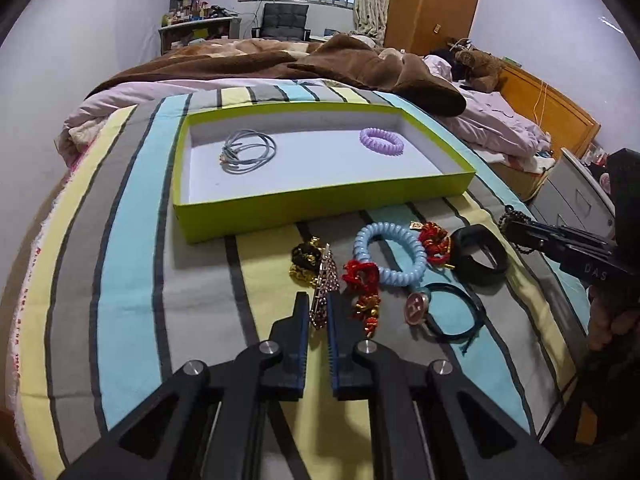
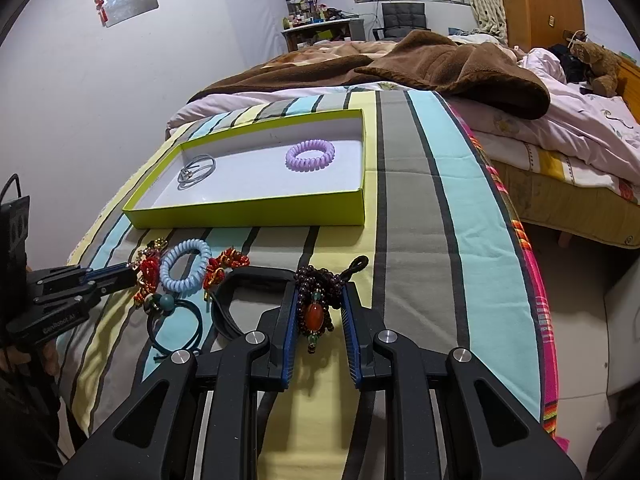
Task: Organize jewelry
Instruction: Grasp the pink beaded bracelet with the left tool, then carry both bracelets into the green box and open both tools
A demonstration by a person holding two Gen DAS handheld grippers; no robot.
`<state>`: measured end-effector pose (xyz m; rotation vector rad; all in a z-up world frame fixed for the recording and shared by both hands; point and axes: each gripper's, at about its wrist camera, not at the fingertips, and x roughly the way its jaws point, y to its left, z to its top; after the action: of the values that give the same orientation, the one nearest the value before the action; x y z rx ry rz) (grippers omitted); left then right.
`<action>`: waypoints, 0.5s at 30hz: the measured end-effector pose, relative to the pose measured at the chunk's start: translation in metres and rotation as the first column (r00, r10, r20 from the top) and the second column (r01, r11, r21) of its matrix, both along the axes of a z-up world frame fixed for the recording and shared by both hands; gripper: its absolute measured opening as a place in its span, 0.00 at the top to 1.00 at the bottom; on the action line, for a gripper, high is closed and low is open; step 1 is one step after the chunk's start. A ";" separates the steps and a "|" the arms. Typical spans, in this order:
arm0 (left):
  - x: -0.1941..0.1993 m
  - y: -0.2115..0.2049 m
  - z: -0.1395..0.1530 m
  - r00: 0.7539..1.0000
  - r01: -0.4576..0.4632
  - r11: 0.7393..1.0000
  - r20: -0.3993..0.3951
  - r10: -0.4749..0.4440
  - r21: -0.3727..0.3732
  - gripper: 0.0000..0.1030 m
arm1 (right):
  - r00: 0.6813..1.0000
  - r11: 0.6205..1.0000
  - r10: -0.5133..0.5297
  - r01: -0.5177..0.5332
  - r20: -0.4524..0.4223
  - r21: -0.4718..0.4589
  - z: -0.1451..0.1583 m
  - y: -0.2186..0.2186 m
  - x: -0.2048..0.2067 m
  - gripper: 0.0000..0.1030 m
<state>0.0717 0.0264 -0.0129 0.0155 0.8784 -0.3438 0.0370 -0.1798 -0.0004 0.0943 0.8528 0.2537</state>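
My left gripper (image 1: 317, 300) is shut on a sparkly purple-and-gold hair clip (image 1: 322, 280) that lies on the striped blanket. In the right wrist view its fingertips (image 2: 132, 270) reach in from the left. My right gripper (image 2: 320, 300) is shut on a dark bead bracelet (image 2: 316, 312) with an orange stone, held just above the blanket. A green tray (image 1: 320, 204) (image 2: 248, 212) beyond the pile holds a purple coil hair tie (image 1: 381, 141) and grey-blue elastic loops (image 1: 248, 150).
Loose on the blanket lie a blue coil hair tie (image 1: 390, 254), two red knot ornaments (image 1: 362, 276), a black band (image 1: 480, 256), a teal elastic with a pink charm (image 1: 448, 312) and a black-gold piece (image 1: 306, 260). A brown blanket (image 1: 360, 68) lies behind the tray.
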 end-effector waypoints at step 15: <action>-0.006 0.011 0.017 0.999 -0.032 0.997 0.038 0.035 -0.071 0.92 | 0.999 1.000 0.021 -0.021 0.029 -0.006 0.013 0.007 -0.004 0.79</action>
<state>0.0657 0.0370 0.0041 -0.0571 0.8270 -0.3416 0.0334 -0.1726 0.0126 0.0760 0.8256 0.2720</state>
